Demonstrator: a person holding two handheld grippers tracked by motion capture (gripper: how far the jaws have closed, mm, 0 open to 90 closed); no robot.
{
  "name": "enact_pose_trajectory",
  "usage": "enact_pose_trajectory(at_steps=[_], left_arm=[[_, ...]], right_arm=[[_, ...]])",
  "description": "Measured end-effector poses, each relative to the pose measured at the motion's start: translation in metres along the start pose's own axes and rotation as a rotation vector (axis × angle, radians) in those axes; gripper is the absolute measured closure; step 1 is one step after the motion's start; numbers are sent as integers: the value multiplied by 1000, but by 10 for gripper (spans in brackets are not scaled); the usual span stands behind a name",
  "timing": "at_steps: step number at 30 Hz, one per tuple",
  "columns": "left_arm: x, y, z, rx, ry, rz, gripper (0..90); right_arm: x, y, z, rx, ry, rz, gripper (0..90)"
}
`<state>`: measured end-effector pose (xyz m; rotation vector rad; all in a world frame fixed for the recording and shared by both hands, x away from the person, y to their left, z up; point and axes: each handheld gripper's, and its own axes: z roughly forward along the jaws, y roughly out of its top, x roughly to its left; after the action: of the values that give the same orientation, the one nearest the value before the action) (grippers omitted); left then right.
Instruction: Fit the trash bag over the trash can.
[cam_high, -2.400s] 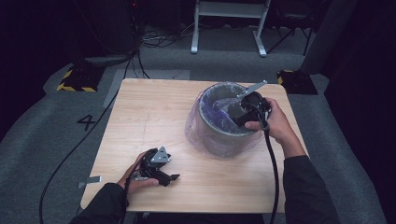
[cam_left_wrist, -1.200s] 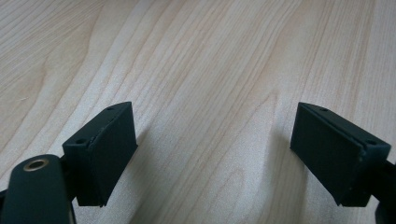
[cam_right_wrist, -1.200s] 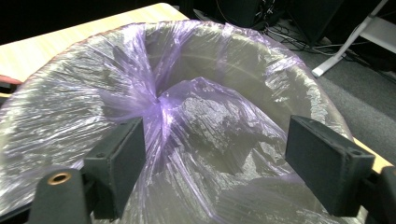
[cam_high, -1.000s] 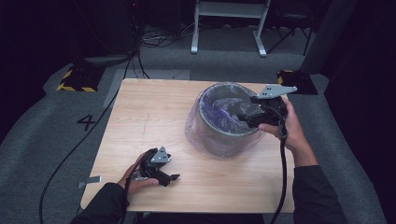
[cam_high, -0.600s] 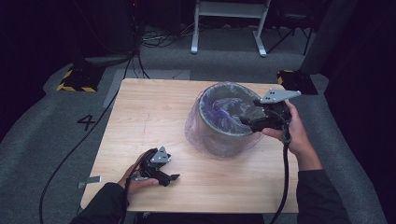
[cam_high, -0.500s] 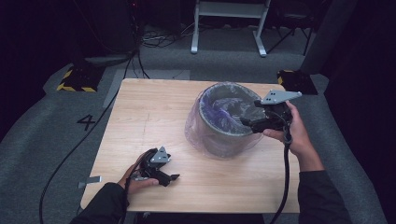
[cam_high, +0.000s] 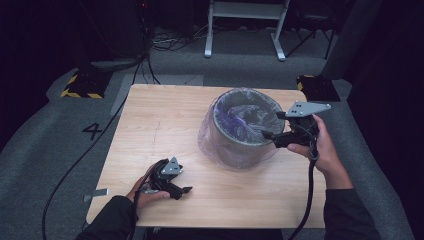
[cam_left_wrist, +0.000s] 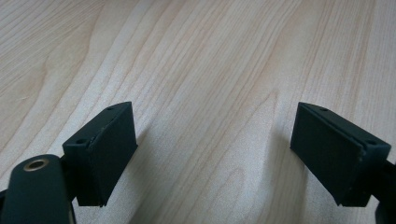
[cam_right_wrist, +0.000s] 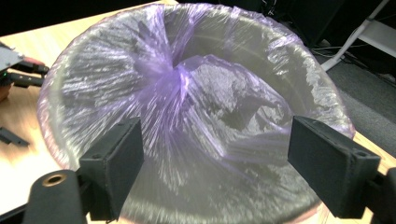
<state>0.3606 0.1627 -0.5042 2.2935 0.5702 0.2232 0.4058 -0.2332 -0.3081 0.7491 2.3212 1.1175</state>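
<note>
Purple bag liner (cam_right_wrist: 196, 93) sits in the grey bin (cam_high: 227, 147) mid-bench (cam_high: 165, 115): thin, limp, slippery film, likely best pinched at the rim fold; right tongs (cam_right_wrist: 217, 161) spread beside it, left tongs (cam_left_wrist: 215, 154) spread, empty, on bench.

Dim and murky around the lit pale wooden counter (cam_high: 165, 130), glare streaking the crinkled purple plastic bag (cam_right_wrist: 196, 107), soft motion blur near its lower edge.

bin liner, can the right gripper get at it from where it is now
Probably yes. The right gripper hangs at the bin's near rim with its jaws open, and the purple liner lies right ahead of them with nothing between.
</note>
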Motion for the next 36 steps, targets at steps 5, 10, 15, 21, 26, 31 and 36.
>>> enact_pose_trajectory(at_steps=[5, 10, 15, 21, 26, 31, 36], left_arm=[[0, 0, 0, 0, 0, 0, 139], [0, 0, 0, 0, 0, 0, 139], [0, 0, 0, 0, 0, 0, 140], [0, 0, 0, -2, 0, -2, 139], [0, 0, 0, -2, 0, -2, 139], [0, 0, 0, -2, 0, -3, 139], [0, 0, 0, -2, 0, -3, 139]], right_arm=[[0, -6, -4, 14, -11, -4, 181], [1, -11, -10, 10, -22, 16, 195], [5, -14, -16, 5, -36, 4, 190], [6, -20, -19, 14, -33, 3, 188], [7, -25, -19, 19, -22, 6, 186], [9, -32, -16, 32, -13, 5, 178], [10, -36, -15, 42, -10, 6, 179]])
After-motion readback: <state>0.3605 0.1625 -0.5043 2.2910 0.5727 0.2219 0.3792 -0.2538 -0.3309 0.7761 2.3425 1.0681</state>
